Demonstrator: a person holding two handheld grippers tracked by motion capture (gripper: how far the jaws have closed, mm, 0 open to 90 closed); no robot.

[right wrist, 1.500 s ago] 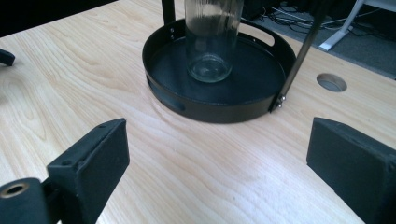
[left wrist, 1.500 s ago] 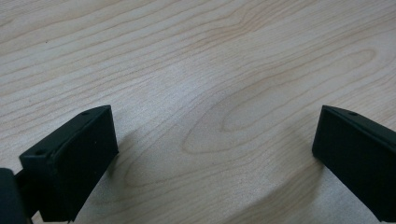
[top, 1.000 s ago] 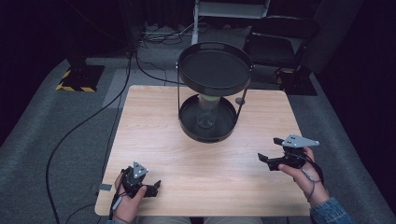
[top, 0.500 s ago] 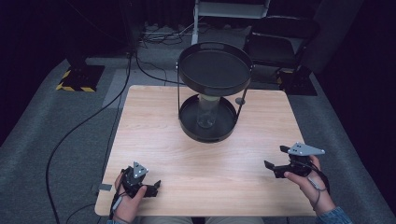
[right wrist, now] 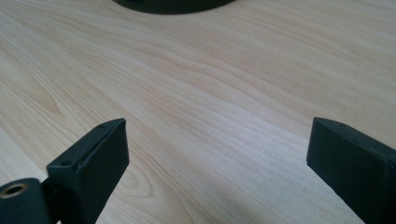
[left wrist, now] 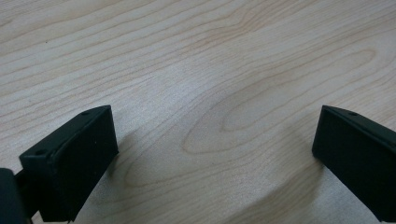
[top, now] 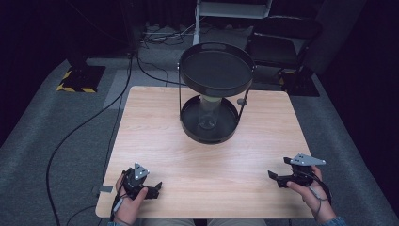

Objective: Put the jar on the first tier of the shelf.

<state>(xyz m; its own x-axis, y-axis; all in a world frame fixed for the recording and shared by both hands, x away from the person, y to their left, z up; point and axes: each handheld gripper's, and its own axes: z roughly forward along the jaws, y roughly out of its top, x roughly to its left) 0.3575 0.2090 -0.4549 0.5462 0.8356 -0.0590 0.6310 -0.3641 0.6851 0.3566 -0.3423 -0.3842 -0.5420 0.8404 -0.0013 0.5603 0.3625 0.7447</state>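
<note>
Dark floor rings the table (top: 155, 122); both grippers, left (top: 149, 189) and right (top: 277, 178), rest gaping and empty, the stand (top: 209, 127) ahead between them, perhaps holding a glass (top: 207, 117), upright.

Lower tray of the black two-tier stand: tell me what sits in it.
A clear glass stands upright in the lower tray. The upper tray hides its top and the lower tray's far part.

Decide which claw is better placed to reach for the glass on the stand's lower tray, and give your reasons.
Probably the right claw: it is open, and the right gripper view shows the lower tray straight ahead. The left claw, also open, points sideways along the table's near edge, away from the glass.
</note>
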